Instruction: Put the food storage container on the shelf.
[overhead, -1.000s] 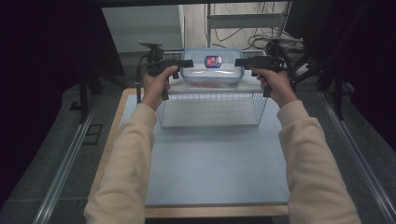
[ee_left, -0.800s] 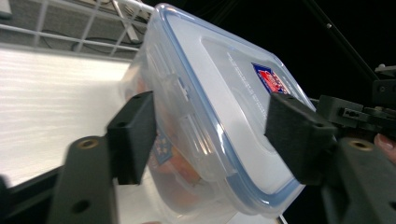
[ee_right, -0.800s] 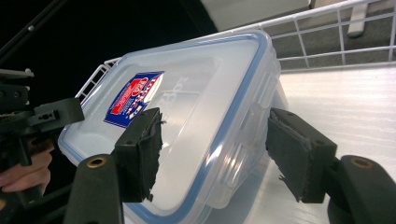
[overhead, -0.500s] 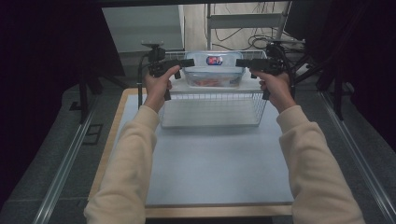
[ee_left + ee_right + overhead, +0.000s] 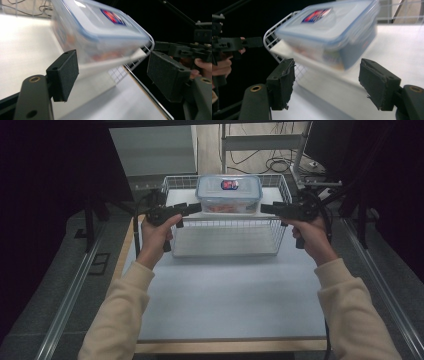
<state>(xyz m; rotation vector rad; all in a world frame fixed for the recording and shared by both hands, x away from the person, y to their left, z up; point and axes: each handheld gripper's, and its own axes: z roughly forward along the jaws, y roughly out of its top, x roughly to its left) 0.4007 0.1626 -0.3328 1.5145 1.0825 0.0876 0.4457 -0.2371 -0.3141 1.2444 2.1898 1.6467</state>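
Holding my left tongs [image 5: 192,209] just beside the left end of the lidded plastic box [image 5: 229,194], I have their jaws spread wide with nothing gripped; they have just been opening. In the left gripper view the box sits ahead of the two black pads [image 5: 63,72], clear of both. The box itself, with a clear blue-edged lid and a red and blue label, sits in the far part of the white wire basket [image 5: 225,237], which stands at the far end of the bench [image 5: 225,305]. Something orange shows through its wall. My right tongs [image 5: 267,209] sit just off the box's right end, jaws apart and empty, having also just been opening; the right gripper view shows the box beyond the pads [image 5: 378,81], untouched.
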